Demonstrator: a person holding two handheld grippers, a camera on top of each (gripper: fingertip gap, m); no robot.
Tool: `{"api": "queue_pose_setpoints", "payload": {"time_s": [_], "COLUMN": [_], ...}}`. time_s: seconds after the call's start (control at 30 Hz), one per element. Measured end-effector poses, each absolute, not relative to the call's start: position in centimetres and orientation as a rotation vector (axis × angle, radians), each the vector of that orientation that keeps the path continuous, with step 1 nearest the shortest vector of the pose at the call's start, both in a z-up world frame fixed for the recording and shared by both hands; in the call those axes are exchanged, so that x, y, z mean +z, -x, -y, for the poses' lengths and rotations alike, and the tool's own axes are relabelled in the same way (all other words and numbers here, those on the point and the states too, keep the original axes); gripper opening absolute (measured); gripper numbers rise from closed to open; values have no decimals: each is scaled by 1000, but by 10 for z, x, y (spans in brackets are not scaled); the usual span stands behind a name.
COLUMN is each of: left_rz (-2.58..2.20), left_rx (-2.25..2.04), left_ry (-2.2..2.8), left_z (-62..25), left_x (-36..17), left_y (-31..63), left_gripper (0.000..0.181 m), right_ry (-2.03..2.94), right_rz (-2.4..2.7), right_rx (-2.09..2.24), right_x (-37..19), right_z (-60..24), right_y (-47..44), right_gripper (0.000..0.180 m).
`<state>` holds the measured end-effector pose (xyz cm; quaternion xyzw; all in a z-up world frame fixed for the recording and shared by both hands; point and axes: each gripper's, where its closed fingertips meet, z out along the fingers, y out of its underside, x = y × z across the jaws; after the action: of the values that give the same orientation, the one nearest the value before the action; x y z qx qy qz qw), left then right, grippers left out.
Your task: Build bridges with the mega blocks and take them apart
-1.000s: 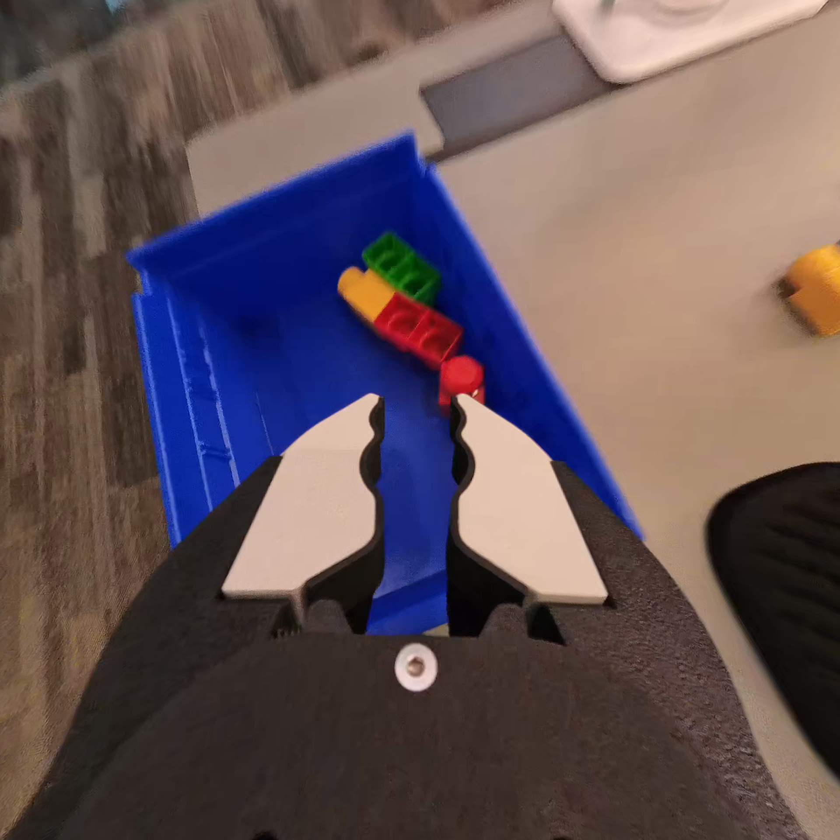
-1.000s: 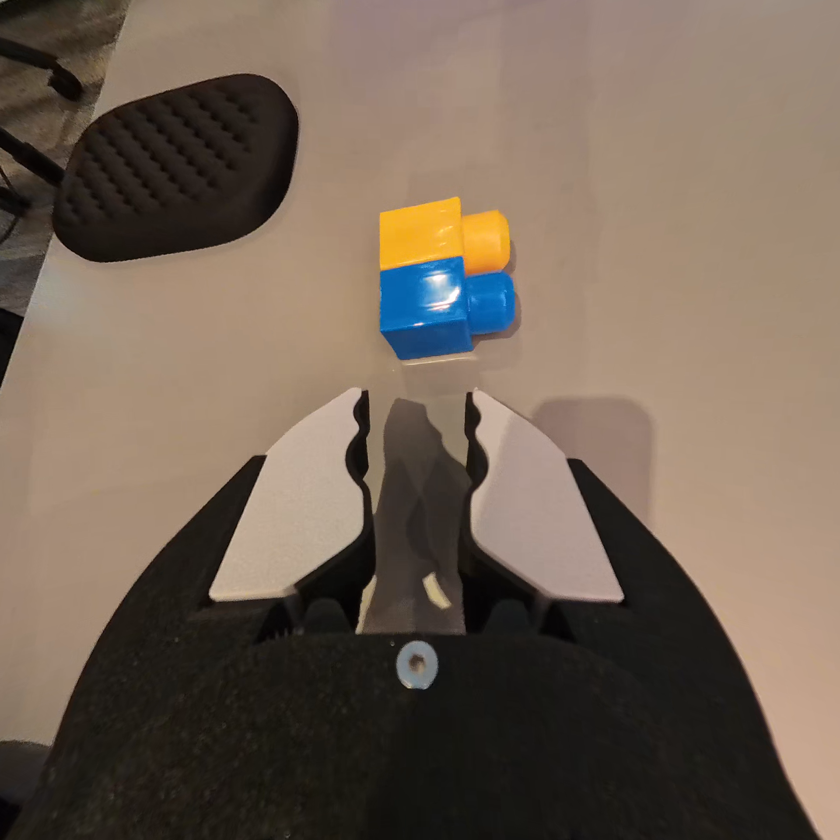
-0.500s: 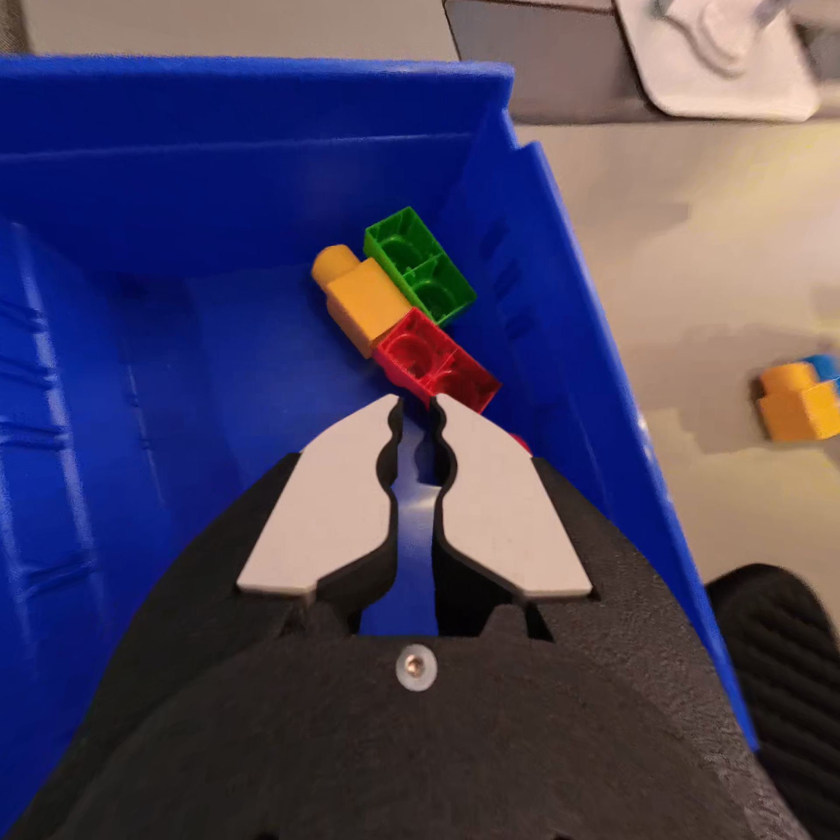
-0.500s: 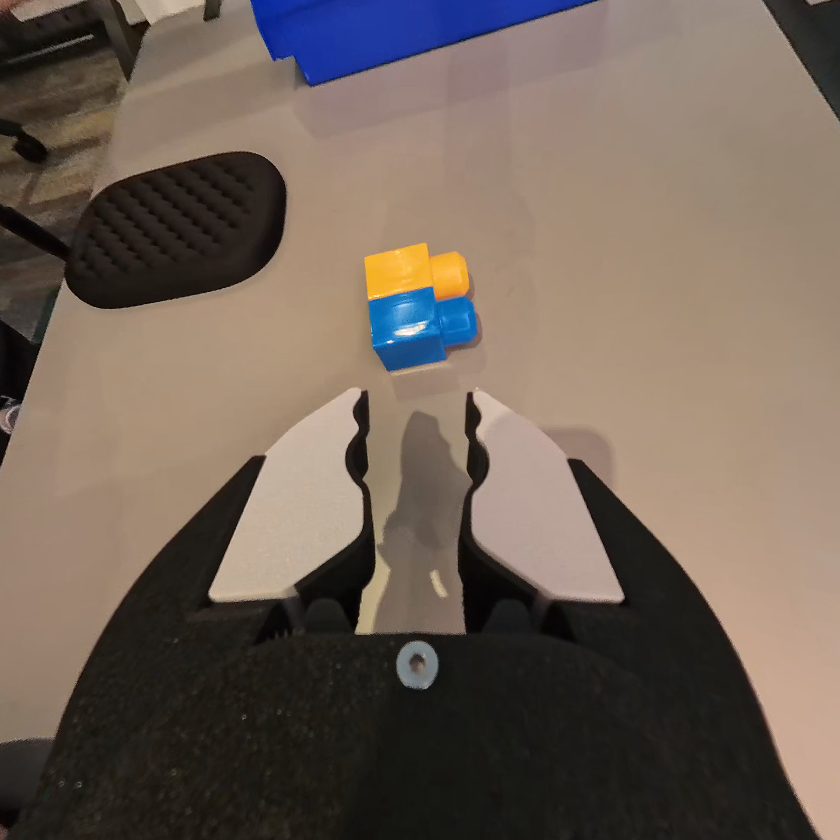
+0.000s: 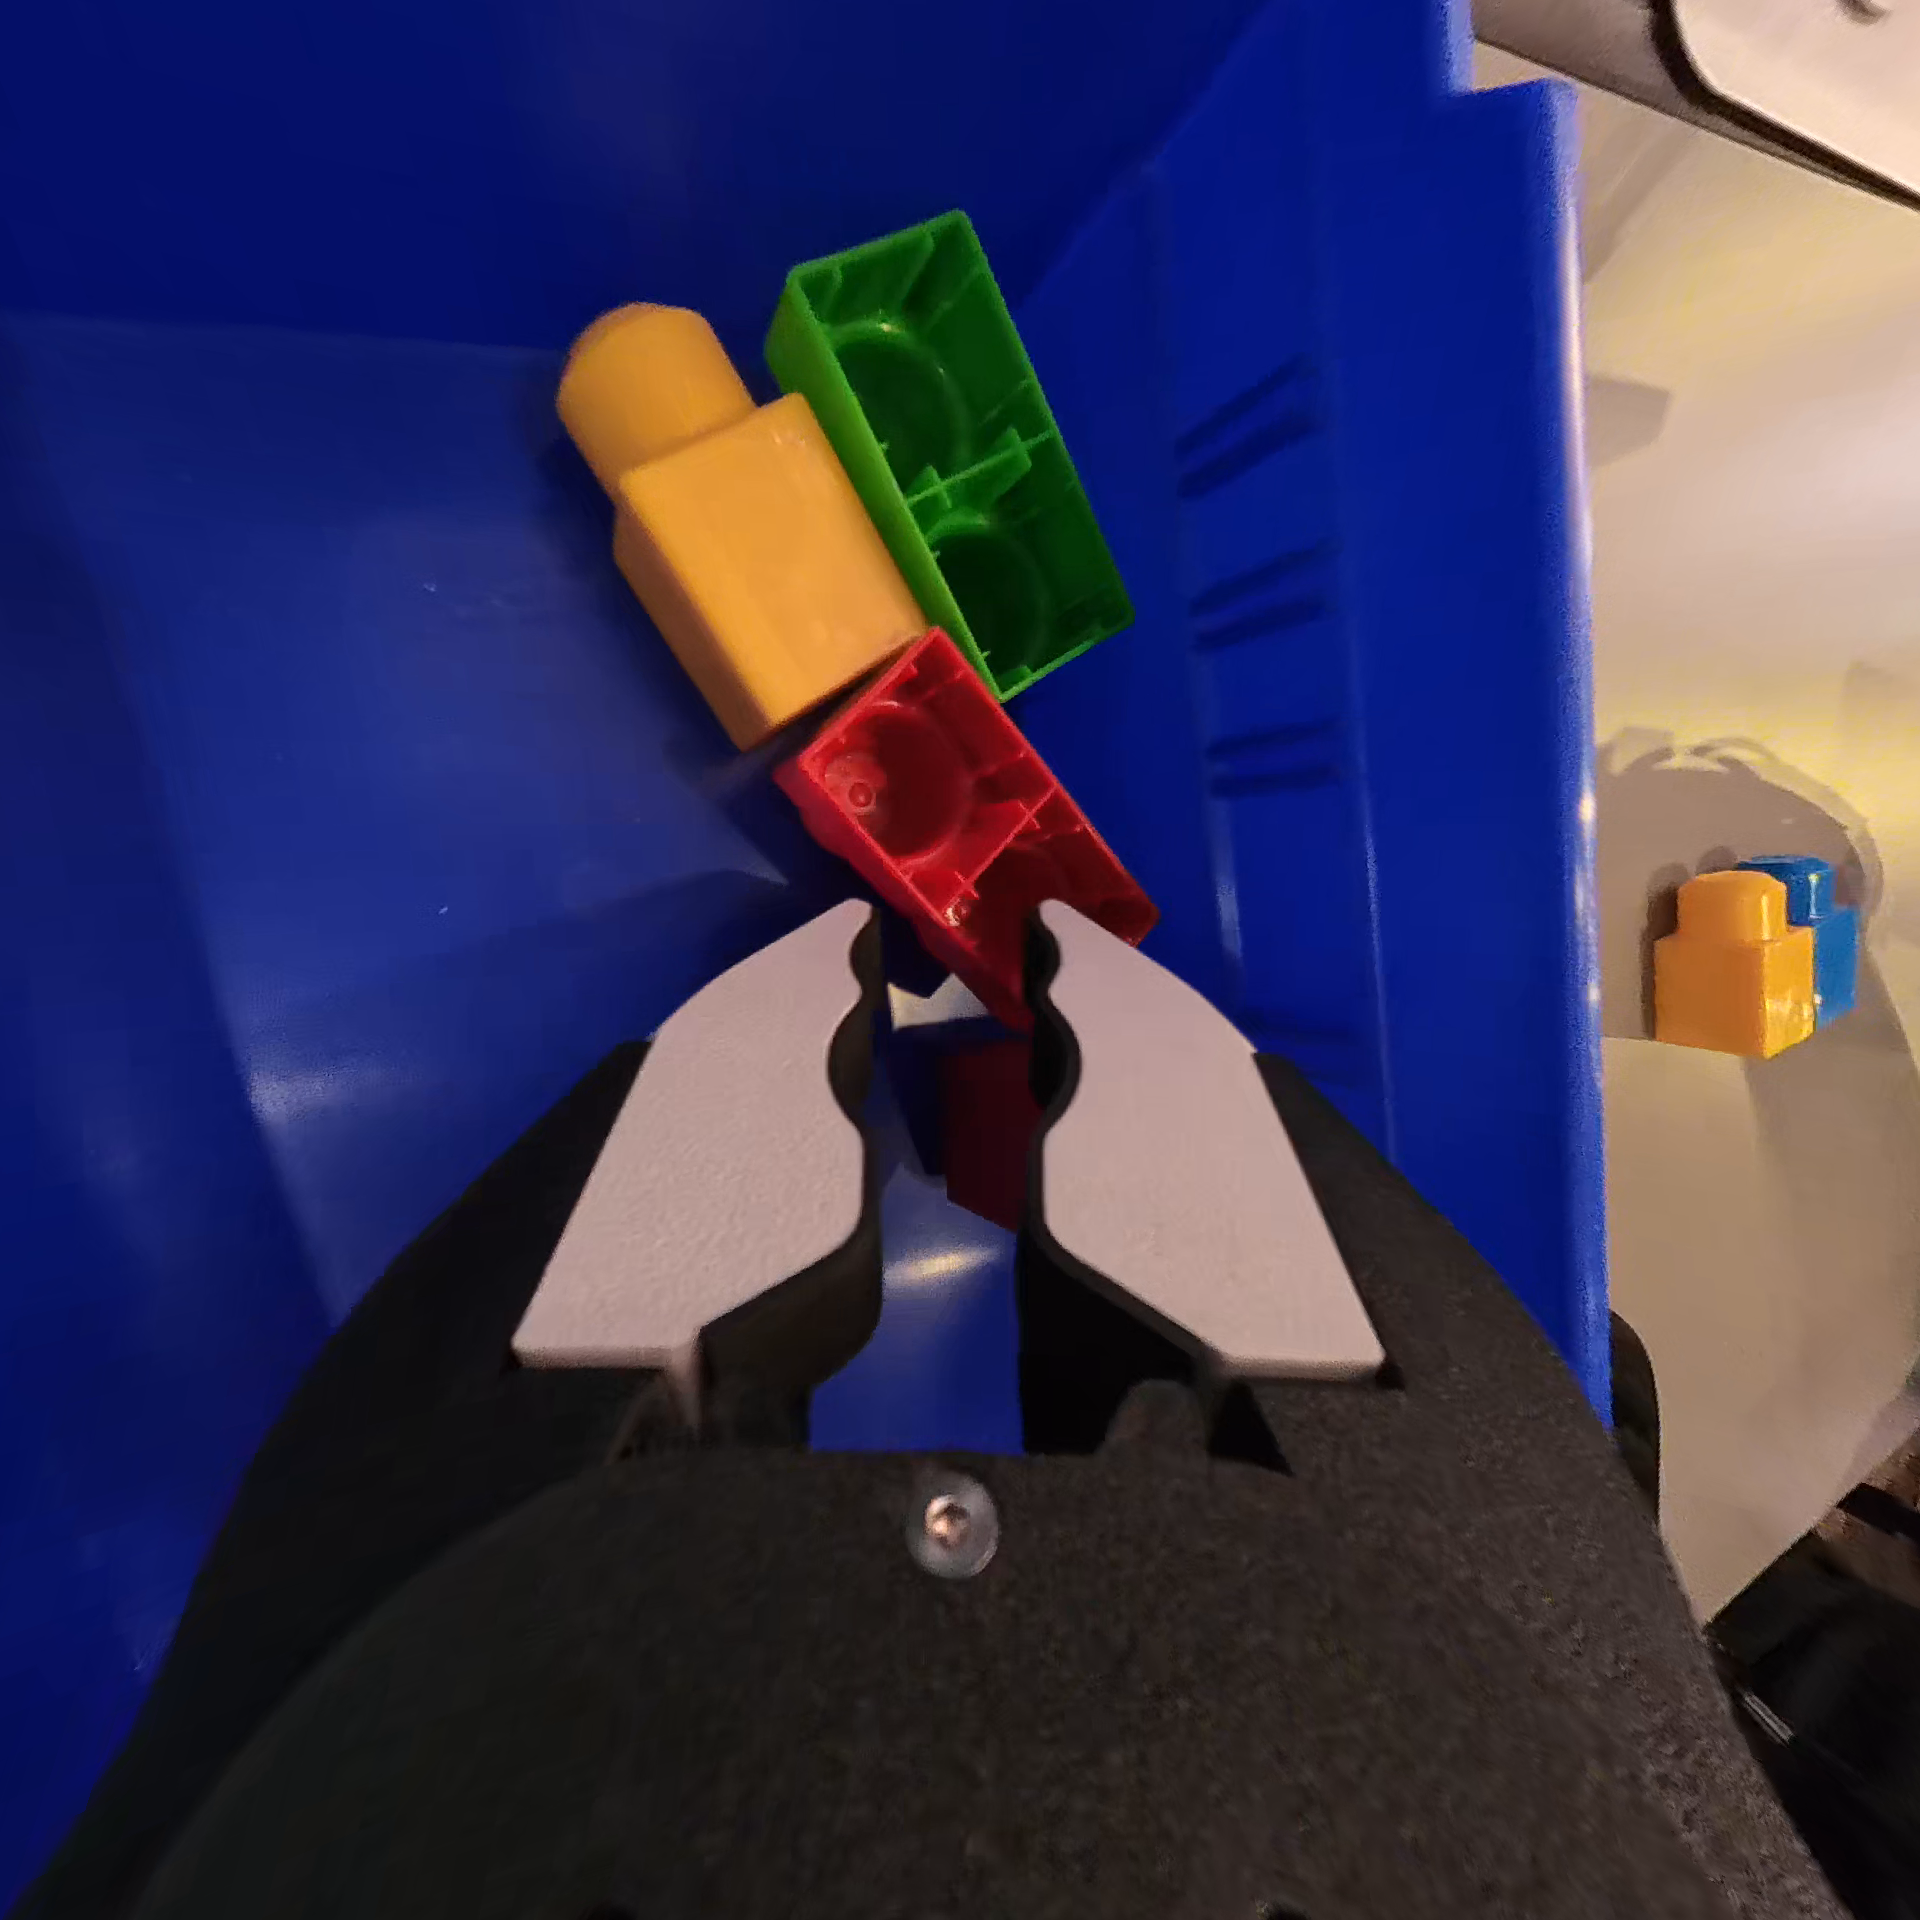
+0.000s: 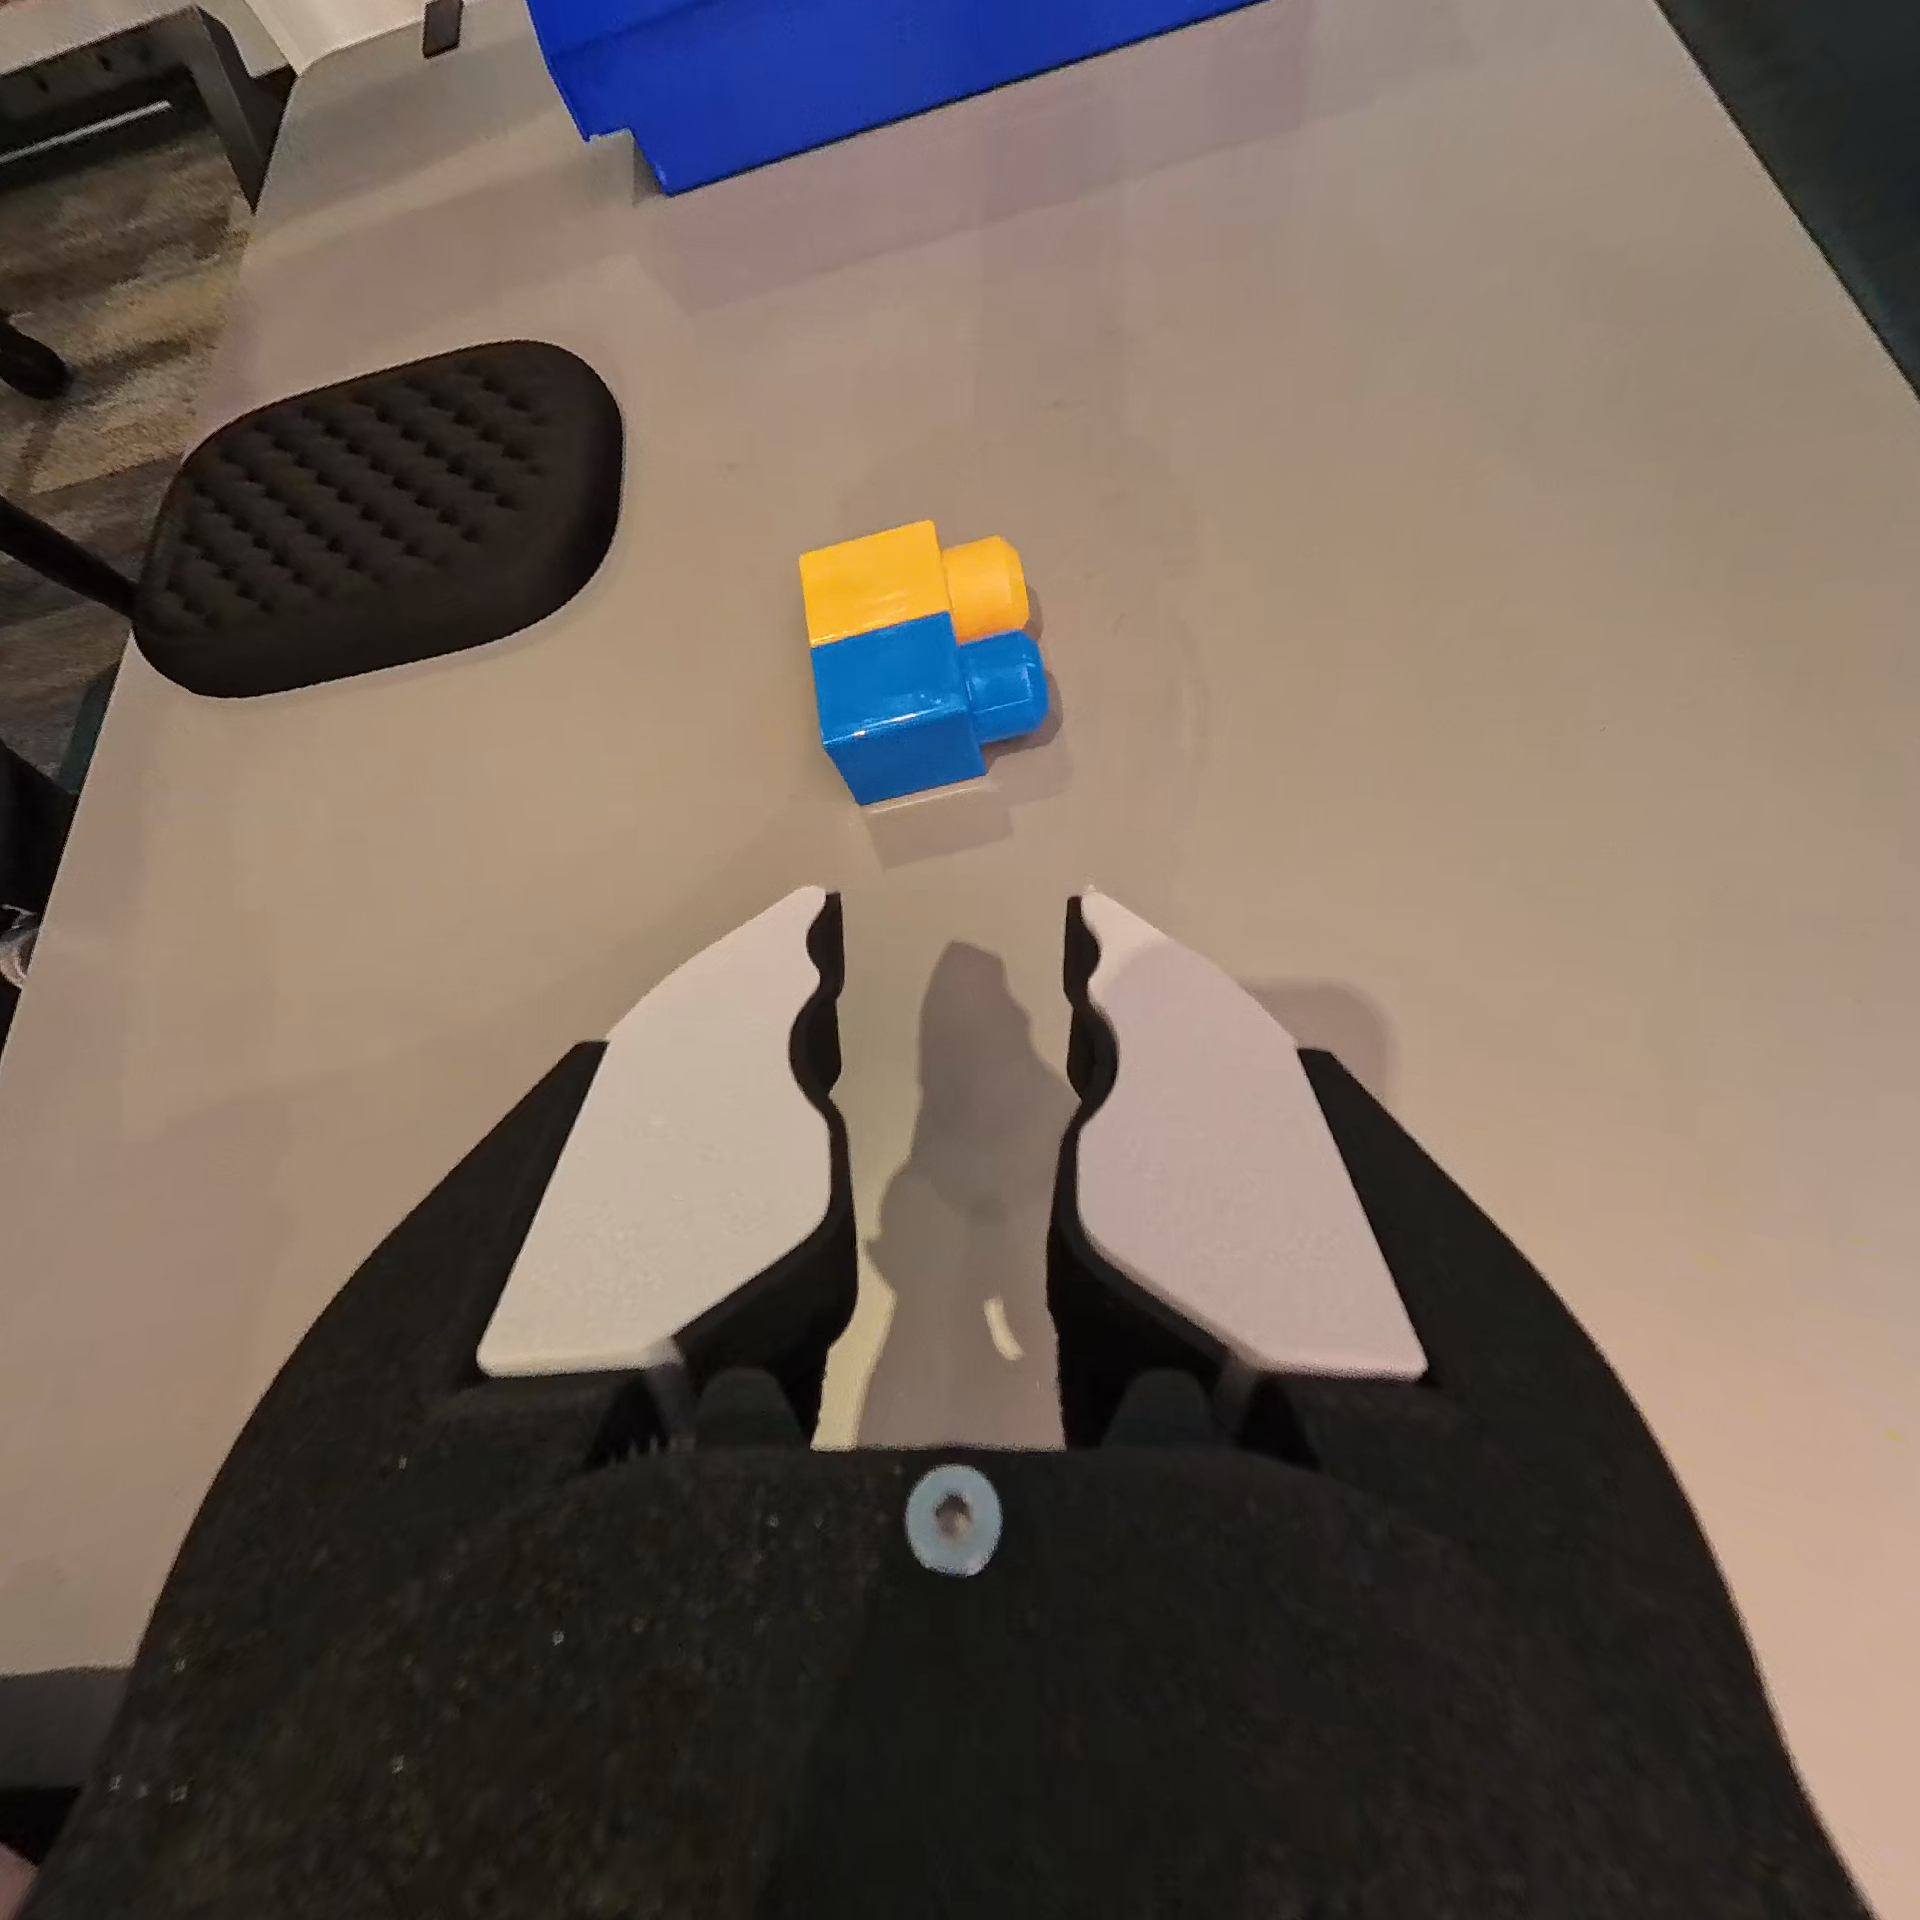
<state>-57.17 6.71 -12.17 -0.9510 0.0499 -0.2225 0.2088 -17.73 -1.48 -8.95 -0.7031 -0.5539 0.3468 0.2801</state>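
Three blocks in the bin: a green block [image 5: 951,457], a yellow block [image 5: 743,540] and a red block [image 5: 961,821] lie bunched against the right wall of the blue bin [image 5: 1455,623].
Green block: farthest of the three, lying with its hollow underside facing the camera.
Yellow block: on its side just left of the green one and touching it, with its single stud pointing to the far left.
Red block: nearest, hollow side up and tilted, touching the near end of the yellow block.
Left gripper [image 5: 951,925]: reaches down inside the bin, its jaws parted by a narrow gap around the near end of the red block; whether they actually pinch it I cannot tell.
Right gripper [image 6: 951,904]: jaws apart and holding nothing, hovering over the grey table [image 6: 1455,727].
Pair on the table: a second yellow block [image 6: 873,577] and a blue block [image 6: 894,707] lie pressed side by side, studs pointing right, just beyond the right gripper's tips.
Black pad [image 6: 384,520]: lies at the left edge of the table, well apart from the pair.
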Motion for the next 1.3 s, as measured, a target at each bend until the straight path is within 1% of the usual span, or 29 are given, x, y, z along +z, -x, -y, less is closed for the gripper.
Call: {"api": "queue_pose_setpoints", "payload": {"time_s": [0.1,0.27,0.37,0.47,0.57,0.67,0.77,0.83,0.9,0.97,1.03,1.1,1.17,1.23,1.3], "left_rz": [-139,-156,-177,-188,-222,-340,-514,-623,-706,-779,-839,-900,-952,-979,-996], "left_rx": [-515,-490,-515,-574,-601,-628,-787,-879,-962,-1042,-1107,-1131,-1127,-1124,-1138], "left_ry": [2666,2597,2522,2392,2217,2062,1897,1771,1648,1574,1524,1488,1477,1466,1450], "left_z": [-71,-79,-79,-76,-69,-49,-13,14,39,60,76,88,95,99,102], "left_x": [-127,-125,-115,-89,-42,10,58,85,105,116,122,124,123,123,126], "left_y": [580,585,587,587,585,564,503,456,412,374,343,319,299,284,271], "left_gripper": [10,10,10,10,10,10,9,9,9,9,9,9,9,9,9], "right_ry": [1889,1872,1857,1828,1790,1741,1637,1575,1466,1392,1382,1359,1281,1267,1296], "right_rz": [1505,1531,1536,1528,1480,1382,1304,1247,1205,1122,1016,909,859,824,859], "right_rx": [920,923,934,945,939,987,1094,1119,1271,1401,1442,1450,1582,1704,1720], "right_x": [-92,-90,-88,-84,-75,-48,-5,22,55,85,105,122,142,153,149], "right_z": [16,19,20,19,14,14,31,42,65,79,77,68,76,83,89], "right_y": [177,180,182,187,198,221,257,280,300,308,305,294,281,271,268], "right_gripper": [40,40,40,40,39,38,37,44,51,55,59,60,59,59,59]}}
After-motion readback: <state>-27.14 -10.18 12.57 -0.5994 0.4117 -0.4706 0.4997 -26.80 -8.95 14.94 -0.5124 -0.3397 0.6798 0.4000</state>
